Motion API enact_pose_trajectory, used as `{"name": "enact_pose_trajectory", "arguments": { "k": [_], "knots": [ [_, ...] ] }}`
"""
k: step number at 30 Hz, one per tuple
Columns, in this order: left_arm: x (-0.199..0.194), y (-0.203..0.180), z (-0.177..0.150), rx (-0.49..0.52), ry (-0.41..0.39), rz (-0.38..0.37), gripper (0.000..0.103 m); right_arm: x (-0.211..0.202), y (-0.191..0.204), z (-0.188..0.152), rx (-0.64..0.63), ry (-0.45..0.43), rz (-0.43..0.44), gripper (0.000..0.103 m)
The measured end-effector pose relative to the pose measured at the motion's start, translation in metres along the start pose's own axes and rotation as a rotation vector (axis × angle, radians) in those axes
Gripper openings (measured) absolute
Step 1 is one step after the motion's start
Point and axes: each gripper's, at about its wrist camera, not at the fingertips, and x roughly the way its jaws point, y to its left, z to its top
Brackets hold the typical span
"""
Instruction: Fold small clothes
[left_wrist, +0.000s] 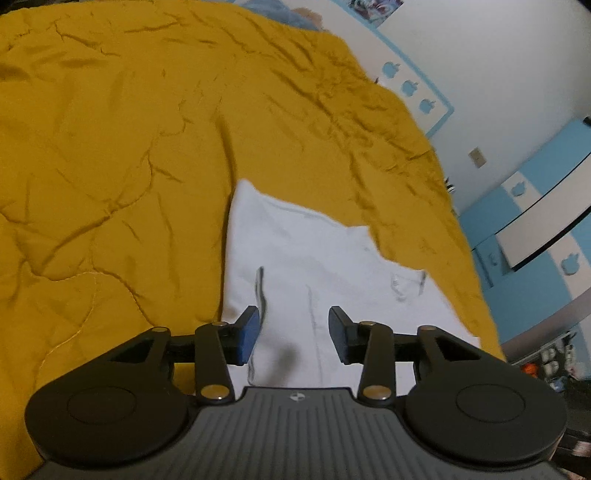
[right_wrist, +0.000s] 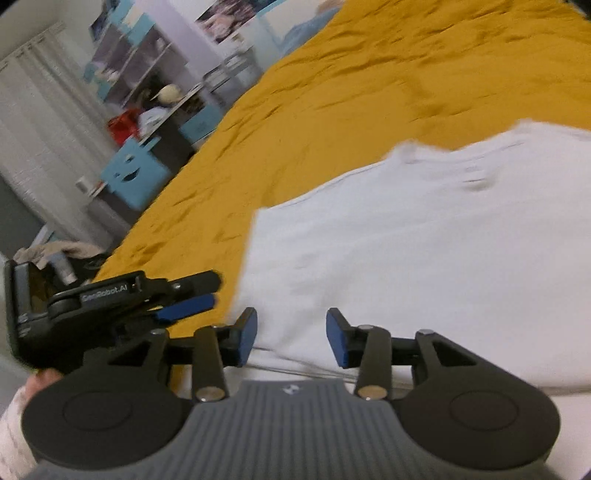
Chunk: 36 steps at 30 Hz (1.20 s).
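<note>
Yellow quilt (left_wrist: 110, 155) fills most of both views, wrinkled, wide bare stretch ahead and left of left gripper (left_wrist: 293, 334). White garment (right_wrist: 424, 251) lies flat on quilt, directly under and ahead of both tools; near hem runs beneath right gripper (right_wrist: 291, 338). Both sets of jaws parted, pads clear of cloth, nothing between. Left gripper's side reads "GenRobot.AI" (right_wrist: 105, 289). Shelving off quilt's edge.

The white garment (right_wrist: 424, 258) ran off the right edge of the right wrist view, its far hem smeared by blur. In the left wrist view its near end lay hidden under the left gripper (left_wrist: 293, 332). Shelf clutter (right_wrist: 147, 114) was too blurred to identify.
</note>
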Motion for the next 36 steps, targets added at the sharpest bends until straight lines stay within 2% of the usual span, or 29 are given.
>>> {"name": "enact_pose_trajectory", "arguments": {
  "k": [3,5,6,7,8,9,10,13,15,18,20,21,22,24,26,29,32,33,36],
  "knots": [
    [0.016,-0.001,0.002,0.022,0.006,0.031,0.046,-0.044,-0.040,-0.003,0.015,-0.050,-0.099,0.038],
    [0.023,-0.005,0.003,0.045,0.002,0.043,0.046,-0.078,-0.068,-0.011,0.013,-0.102,-0.202,0.038],
    [0.027,-0.008,0.003,0.059,0.001,0.051,0.037,-0.094,-0.080,-0.015,0.013,-0.127,-0.254,0.038],
    [0.029,-0.010,0.002,0.077,-0.002,0.063,0.023,-0.113,-0.092,-0.020,0.010,-0.148,-0.315,0.038],
    [0.030,-0.013,0.001,0.101,-0.007,0.087,0.018,-0.129,-0.103,-0.026,0.002,-0.162,-0.378,0.038],
    [0.032,-0.015,-0.001,0.119,-0.008,0.119,0.010,-0.143,-0.111,-0.031,-0.018,-0.164,-0.435,0.039],
    [0.034,-0.015,-0.003,0.122,-0.002,0.139,0.007,-0.154,-0.118,-0.039,-0.057,-0.151,-0.503,0.040],
    [0.039,-0.011,-0.005,0.125,0.025,0.172,0.006,-0.165,-0.138,-0.057,-0.158,-0.093,-0.643,0.040],
    [0.040,-0.015,-0.006,0.150,0.030,0.198,0.006,-0.168,-0.154,-0.063,-0.186,-0.071,-0.685,0.039],
    [0.042,-0.022,-0.010,0.183,0.033,0.241,0.005,-0.154,-0.164,-0.065,-0.234,-0.066,-0.681,0.039],
    [0.041,-0.022,-0.011,0.184,0.032,0.252,0.005,-0.144,-0.165,-0.064,-0.277,-0.080,-0.702,0.033],
    [0.039,-0.022,-0.012,0.183,0.032,0.255,0.005,-0.141,-0.164,-0.063,-0.288,-0.087,-0.705,0.006],
    [0.037,-0.021,-0.014,0.188,0.032,0.258,0.005,-0.145,-0.160,-0.059,-0.287,-0.101,-0.688,0.001],
    [0.038,-0.024,-0.015,0.207,0.035,0.272,0.005,-0.160,-0.153,-0.057,-0.274,-0.185,-0.656,0.000],
    [0.042,-0.024,-0.015,0.223,0.042,0.284,0.005,-0.169,-0.160,-0.061,-0.227,-0.211,-0.666,0.000],
    [0.045,-0.024,-0.018,0.226,0.037,0.291,0.005,-0.157,-0.194,-0.066,-0.074,-0.132,-0.636,0.000],
    [0.044,-0.023,-0.014,0.228,0.036,0.280,0.007,-0.156,-0.197,-0.064,-0.051,-0.114,-0.616,0.002],
    [0.041,-0.022,-0.012,0.223,0.035,0.270,0.008,-0.159,-0.195,-0.061,-0.042,-0.112,-0.608,0.004],
    [0.034,-0.022,-0.007,0.194,0.024,0.235,0.021,-0.177,-0.185,-0.053,-0.012,-0.132,-0.604,0.019]
  ]
}}
